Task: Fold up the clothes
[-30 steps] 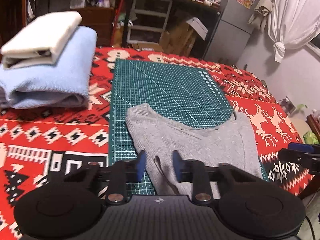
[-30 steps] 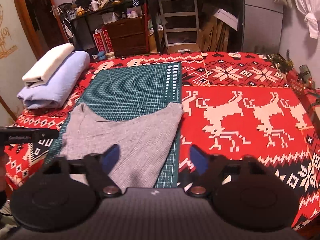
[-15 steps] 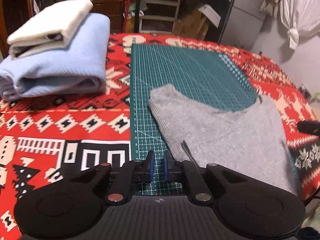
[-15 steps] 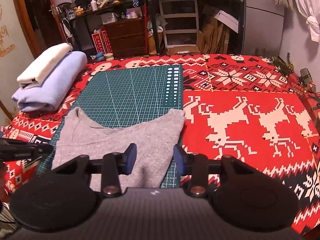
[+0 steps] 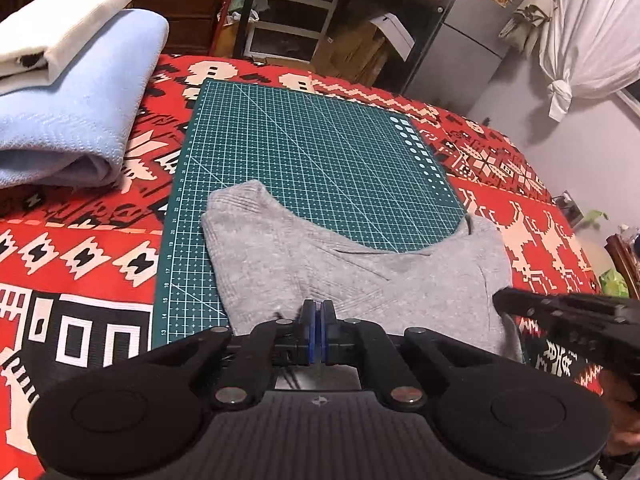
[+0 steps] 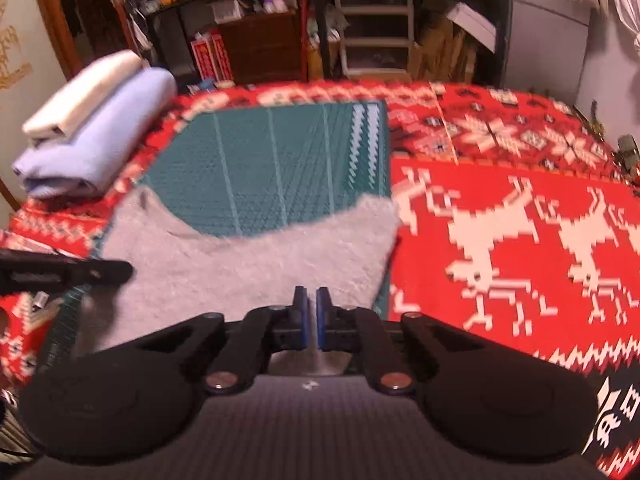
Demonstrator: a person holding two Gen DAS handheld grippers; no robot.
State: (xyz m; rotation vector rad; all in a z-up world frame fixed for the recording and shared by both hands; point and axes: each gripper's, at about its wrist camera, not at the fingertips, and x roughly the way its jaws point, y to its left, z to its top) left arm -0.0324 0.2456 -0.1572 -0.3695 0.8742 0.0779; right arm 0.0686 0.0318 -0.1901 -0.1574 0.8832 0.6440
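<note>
Grey knit garment [image 5: 360, 276], partly folded, lies across the near half of the green gridded cutting mat [image 5: 304, 148], its right shoulder overhanging the mat's right edge onto the red patterned blanket [image 5: 80, 264]. Left gripper [image 5: 316, 330]: jaws just closed, pads pinching the garment's near edge. Right gripper [image 6: 311, 316]: jaws just closed, clamped on the near edge beside the mat's right side. Folded light-blue and white cloth stack [image 5: 68, 92] left of the mat
</note>
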